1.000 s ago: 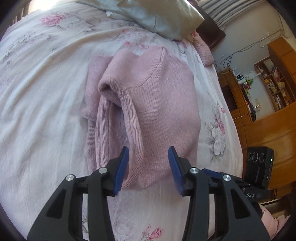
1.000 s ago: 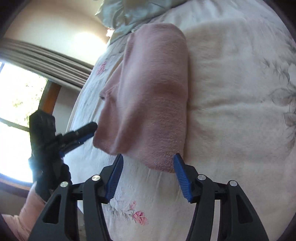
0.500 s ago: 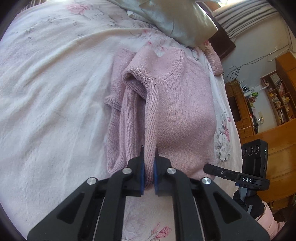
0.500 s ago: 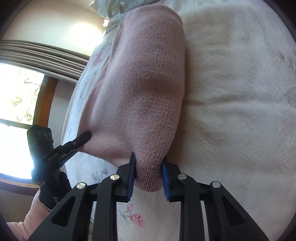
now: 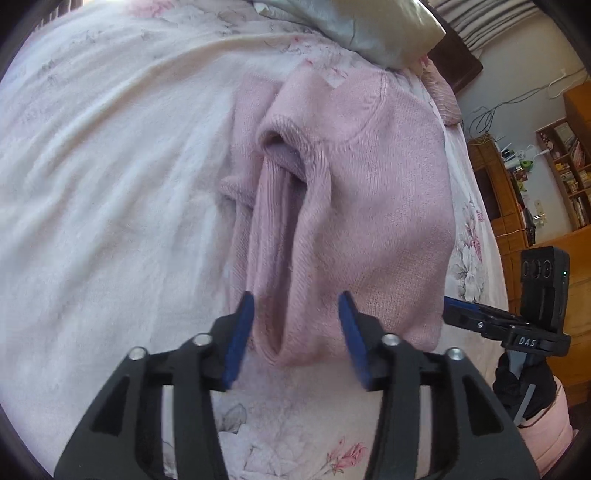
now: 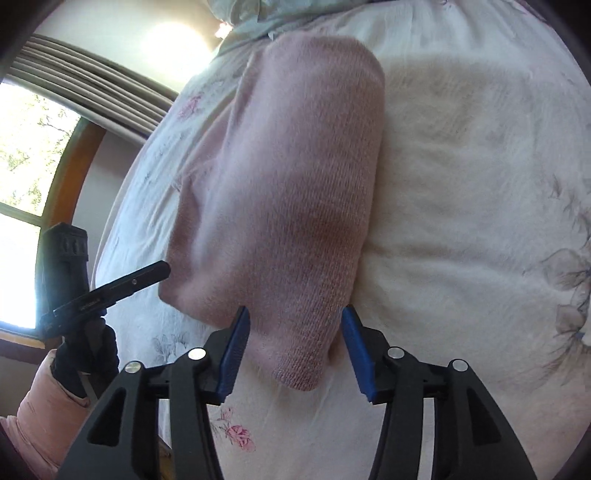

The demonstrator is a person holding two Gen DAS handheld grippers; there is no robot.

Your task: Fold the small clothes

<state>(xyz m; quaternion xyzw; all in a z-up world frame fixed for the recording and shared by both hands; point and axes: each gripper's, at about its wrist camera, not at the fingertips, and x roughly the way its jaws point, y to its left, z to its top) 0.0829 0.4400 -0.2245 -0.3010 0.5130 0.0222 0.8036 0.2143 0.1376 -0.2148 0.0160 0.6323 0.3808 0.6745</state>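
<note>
softly ribbed pink knit sweater point(image 5: 369, 206), floral bedspread point(image 5: 110, 184)

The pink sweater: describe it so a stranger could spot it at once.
Start at the bed's white floral bedspread. Below the grey-green pillow lies the pink sweater, folded narrow, its near hem between the open fingers of the left gripper and right gripper. It alone is plain pink ribbed knit.
</note>
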